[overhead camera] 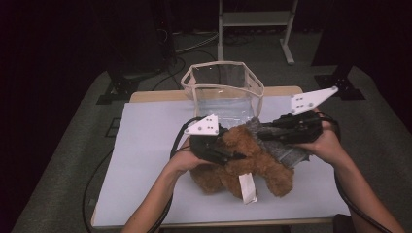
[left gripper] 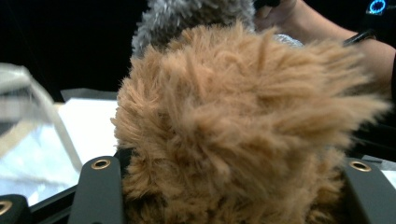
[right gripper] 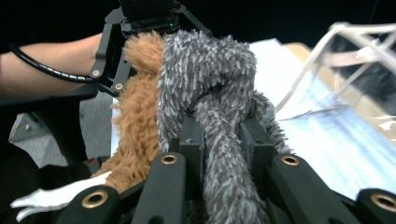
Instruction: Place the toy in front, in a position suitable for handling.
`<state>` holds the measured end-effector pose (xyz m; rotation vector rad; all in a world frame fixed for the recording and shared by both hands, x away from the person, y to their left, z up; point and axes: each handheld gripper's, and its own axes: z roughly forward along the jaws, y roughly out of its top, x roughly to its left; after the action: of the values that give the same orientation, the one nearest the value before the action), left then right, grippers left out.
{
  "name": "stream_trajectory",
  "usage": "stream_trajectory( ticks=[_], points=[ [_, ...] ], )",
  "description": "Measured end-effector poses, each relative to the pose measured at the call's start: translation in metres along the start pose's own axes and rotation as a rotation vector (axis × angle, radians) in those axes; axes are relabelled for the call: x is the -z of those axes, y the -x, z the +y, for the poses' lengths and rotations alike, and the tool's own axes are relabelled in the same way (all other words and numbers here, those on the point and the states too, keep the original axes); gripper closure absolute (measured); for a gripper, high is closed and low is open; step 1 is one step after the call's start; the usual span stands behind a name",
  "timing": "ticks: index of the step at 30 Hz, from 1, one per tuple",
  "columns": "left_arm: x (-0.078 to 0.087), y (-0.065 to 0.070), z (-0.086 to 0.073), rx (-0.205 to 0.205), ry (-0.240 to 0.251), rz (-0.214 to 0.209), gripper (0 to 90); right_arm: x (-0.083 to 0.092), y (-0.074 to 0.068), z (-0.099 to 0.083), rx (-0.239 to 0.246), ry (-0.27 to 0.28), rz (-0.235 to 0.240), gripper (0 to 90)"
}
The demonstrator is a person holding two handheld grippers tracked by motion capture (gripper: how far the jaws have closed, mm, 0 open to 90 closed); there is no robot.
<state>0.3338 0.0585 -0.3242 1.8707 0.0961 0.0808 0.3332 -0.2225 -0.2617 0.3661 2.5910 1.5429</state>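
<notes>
Brown plush [left gripper: 233,135] fills my left gripper's [overhead camera: 228,155] pinch, hiding its tips; my right gripper [overhead camera: 265,133] clamps grey plush [right gripper: 210,93]. Clear bin [overhead camera: 223,90] crowds far edge.

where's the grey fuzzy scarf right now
In the high view the grey scarf lies right of centre, against the brown teddy bear, clamped in the right gripper.

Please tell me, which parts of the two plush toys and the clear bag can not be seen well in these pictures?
- Brown plush toy: its face is turned away in the high view; in the left gripper view its fur is close and blurred.
- Grey plush toy: in the high view the right claw and hand cover most of it, so its shape is unclear.
- Clear bag: blurred and cut off at the edge in both gripper views.
</notes>
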Motion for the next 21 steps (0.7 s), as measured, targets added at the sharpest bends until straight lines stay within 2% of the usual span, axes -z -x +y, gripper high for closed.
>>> stream_trajectory(
  ticks=[3, 5, 6, 7, 8, 11, 13, 15, 18, 21],
  points=[
    [0.008, 0.0, -0.021, 0.024, -0.039, 0.024, 36.7, -0.026, 0.0, 0.0, 0.01, -0.052, 0.021, 73.3],
    [0.021, 0.0, -0.031, 0.045, -0.009, 0.025, 36.8, -0.043, -0.001, 0.0, 0.013, -0.076, 0.038, 73.3],
    [0.028, 0.0, -0.032, 0.05, 0.011, 0.026, 36.9, -0.05, -0.001, 0.002, 0.005, -0.059, 0.055, 73.3],
    [0.028, 0.0, -0.032, 0.05, 0.011, 0.026, 36.9, -0.052, 0.0, 0.005, -0.003, -0.038, 0.073, 73.3],
    [0.04, 0.001, -0.034, 0.049, 0.033, 0.026, 37.1, -0.055, 0.0, 0.008, -0.004, -0.023, 0.09, 73.2],
    [0.052, 0.002, -0.04, 0.055, 0.052, 0.037, 37.1, -0.06, -0.001, 0.01, 0.006, -0.032, 0.086, 72.9],
    [0.056, 0.002, -0.042, 0.063, 0.064, 0.04, 37.1, -0.064, -0.002, 0.005, -0.002, -0.04, 0.087, 72.7],
    [0.065, 0.002, -0.049, 0.083, 0.099, 0.046, 37.1, -0.066, 0.0, -0.004, -0.019, -0.05, 0.089, 72.7],
    [0.07, 0.003, -0.051, 0.078, 0.101, 0.045, 37.1, -0.069, 0.003, -0.016, -0.053, -0.054, 0.101, 72.9],
    [0.069, 0.003, -0.049, 0.082, 0.116, 0.035, 37.1, -0.069, 0.002, -0.013, -0.049, -0.045, 0.104, 73.0]
  ],
)
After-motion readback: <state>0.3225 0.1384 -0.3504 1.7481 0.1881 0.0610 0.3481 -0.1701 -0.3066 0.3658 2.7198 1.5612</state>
